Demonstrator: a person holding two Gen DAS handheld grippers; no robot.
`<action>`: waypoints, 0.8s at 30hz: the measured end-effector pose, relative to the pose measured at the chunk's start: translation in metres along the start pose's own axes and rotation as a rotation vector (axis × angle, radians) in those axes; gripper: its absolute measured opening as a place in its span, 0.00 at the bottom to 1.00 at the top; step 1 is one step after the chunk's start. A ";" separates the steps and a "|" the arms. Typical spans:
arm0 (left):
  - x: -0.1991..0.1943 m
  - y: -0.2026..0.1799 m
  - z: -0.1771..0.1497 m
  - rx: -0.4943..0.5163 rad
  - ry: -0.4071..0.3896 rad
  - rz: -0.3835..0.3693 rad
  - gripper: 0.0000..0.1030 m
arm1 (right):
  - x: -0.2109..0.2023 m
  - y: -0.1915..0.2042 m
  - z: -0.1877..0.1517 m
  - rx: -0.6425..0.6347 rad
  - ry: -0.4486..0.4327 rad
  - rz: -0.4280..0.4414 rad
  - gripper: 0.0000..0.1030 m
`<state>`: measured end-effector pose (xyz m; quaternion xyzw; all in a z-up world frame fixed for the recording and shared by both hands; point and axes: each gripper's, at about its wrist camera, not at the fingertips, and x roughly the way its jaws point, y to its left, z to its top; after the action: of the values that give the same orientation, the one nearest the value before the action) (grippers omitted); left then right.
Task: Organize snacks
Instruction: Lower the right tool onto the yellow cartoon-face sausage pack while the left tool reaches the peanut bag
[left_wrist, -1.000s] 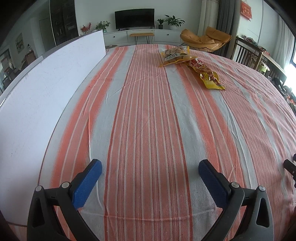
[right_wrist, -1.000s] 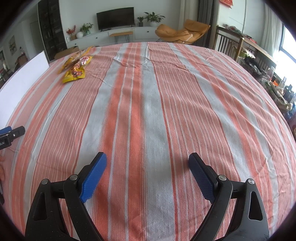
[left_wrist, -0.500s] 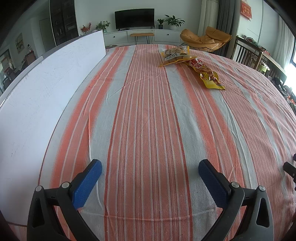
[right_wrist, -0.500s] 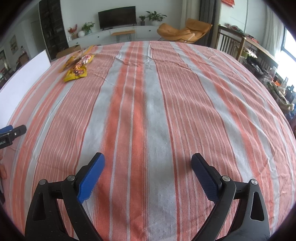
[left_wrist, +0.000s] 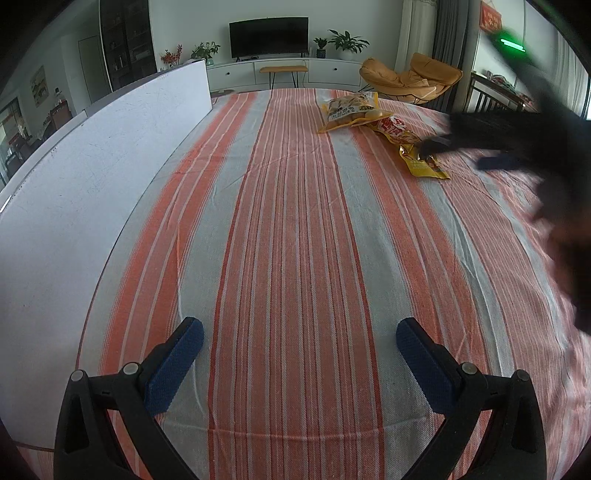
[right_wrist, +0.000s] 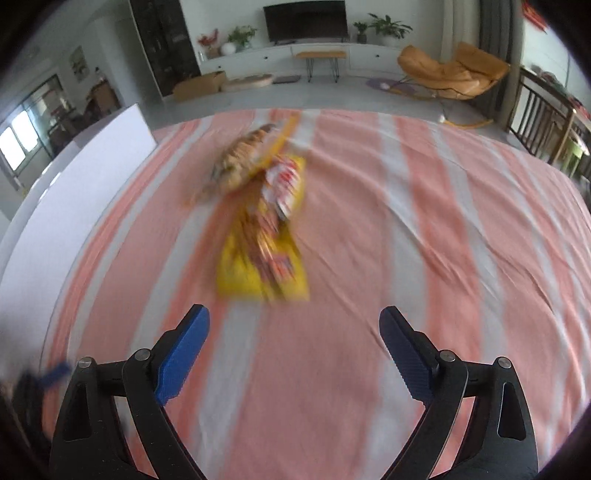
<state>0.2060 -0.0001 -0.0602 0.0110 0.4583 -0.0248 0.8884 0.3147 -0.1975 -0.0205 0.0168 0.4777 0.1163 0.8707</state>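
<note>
Left wrist view: left gripper (left_wrist: 300, 343) low over the striped cloth (left_wrist: 288, 229) on the surface, fingers (left_wrist: 173, 365) spread wide, nothing between them. White board (left_wrist: 92, 177) stands upright along the cloth's left edge. Snacks sit at the far end, right of centre: a yellow snack bag (left_wrist: 347, 112) with its long axis running roughly left-right, and a red-and-yellow snack packet (left_wrist: 410, 147) touching it, long axis running diagonally from the bag toward the near right. Right gripper (left_wrist: 491, 146) comes in from the right as a dark motion-blurred shape, its tips over the near end of the packet; contact can't be judged from the blur. Right wrist view: heavily blurred. Right gripper's fingers (right_wrist: 183, 354) wide apart and empty, just short of the packet (right_wrist: 266, 258). Packet's long axis points straight away from the camera, near end square to the fingers and slightly left of centre; far end overlaps the yellow bag (right_wrist: 247, 158), which angles away toward the upper right. Board (right_wrist: 66, 206) at left. TV (right_wrist: 306, 20) and an orange chair (right_wrist: 450, 72) in the background.
</note>
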 end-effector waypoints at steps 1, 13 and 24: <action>0.000 0.000 0.000 0.000 0.000 0.000 1.00 | 0.011 0.007 0.009 0.000 0.009 -0.005 0.92; -0.001 0.000 0.000 -0.003 -0.001 0.001 1.00 | 0.037 0.017 0.025 -0.018 0.038 -0.059 0.52; 0.000 0.000 0.000 -0.004 -0.001 0.001 1.00 | -0.069 -0.071 -0.111 0.050 -0.017 -0.071 0.52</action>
<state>0.2058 0.0002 -0.0598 0.0097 0.4579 -0.0237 0.8886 0.1995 -0.2903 -0.0340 0.0228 0.4734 0.0733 0.8775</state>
